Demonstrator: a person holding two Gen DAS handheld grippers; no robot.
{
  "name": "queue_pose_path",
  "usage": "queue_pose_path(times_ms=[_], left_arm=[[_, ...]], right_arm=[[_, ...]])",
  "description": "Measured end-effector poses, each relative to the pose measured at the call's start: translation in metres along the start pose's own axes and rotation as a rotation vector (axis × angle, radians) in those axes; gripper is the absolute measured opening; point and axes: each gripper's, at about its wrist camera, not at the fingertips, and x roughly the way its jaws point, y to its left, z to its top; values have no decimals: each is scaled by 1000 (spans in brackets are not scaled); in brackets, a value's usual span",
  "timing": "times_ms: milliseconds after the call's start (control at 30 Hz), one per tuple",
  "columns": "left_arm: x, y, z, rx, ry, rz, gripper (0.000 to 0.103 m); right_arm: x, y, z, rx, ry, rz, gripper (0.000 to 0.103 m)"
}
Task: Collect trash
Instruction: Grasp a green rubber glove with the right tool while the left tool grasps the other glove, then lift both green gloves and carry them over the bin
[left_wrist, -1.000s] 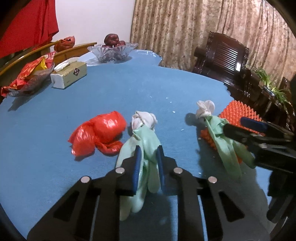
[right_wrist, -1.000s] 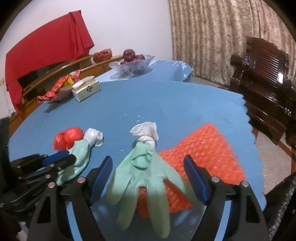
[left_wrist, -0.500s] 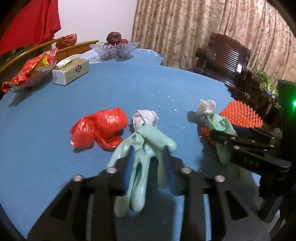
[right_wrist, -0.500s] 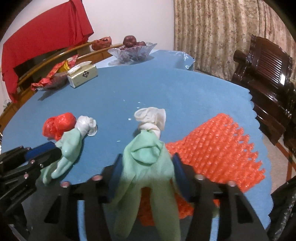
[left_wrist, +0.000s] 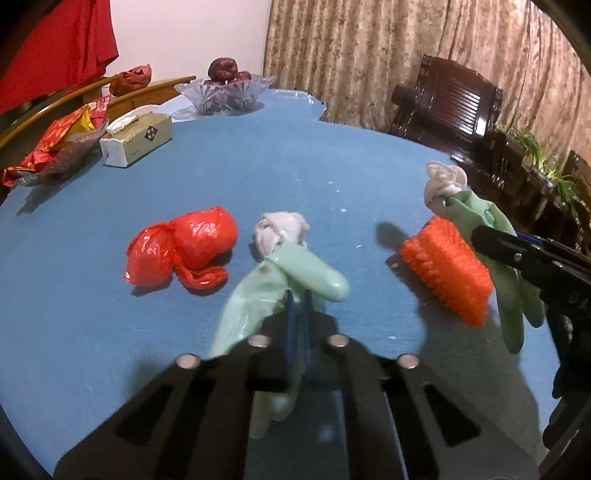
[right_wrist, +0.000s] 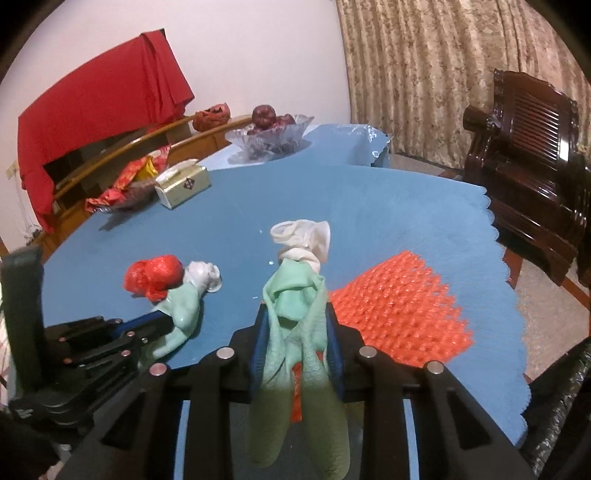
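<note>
Since a second ago: both jaws closed in. Left gripper (left_wrist: 295, 317) clenched on left glove (left_wrist: 291, 273) beside red bag (left_wrist: 184, 247); right gripper (right_wrist: 295, 350) closing, grasping right glove (right_wrist: 295, 314), lifted beside red bag. Risk: thin rubber slipping free.

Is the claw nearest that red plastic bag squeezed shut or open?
Shut. The left claw has just closed on a green glove: its blue pads nearly meet with glove rubber pinched between them, beside the red plastic bag.
</note>
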Motion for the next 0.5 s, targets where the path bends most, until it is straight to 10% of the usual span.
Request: queue_pose_path(times_ms=[333,433,500], left_arm=[[-18,-27,-12,34,0,-47,5],[-18,-26,-12,9,4,-32,50],[-23,-25,-9,9,-26,1,56]], right_arm=[[-24,-14,-19,23,30,-34,28],[-25,-19,-26,34,47,-44,28],[-26,-22,-29,42,51,-48,28]])
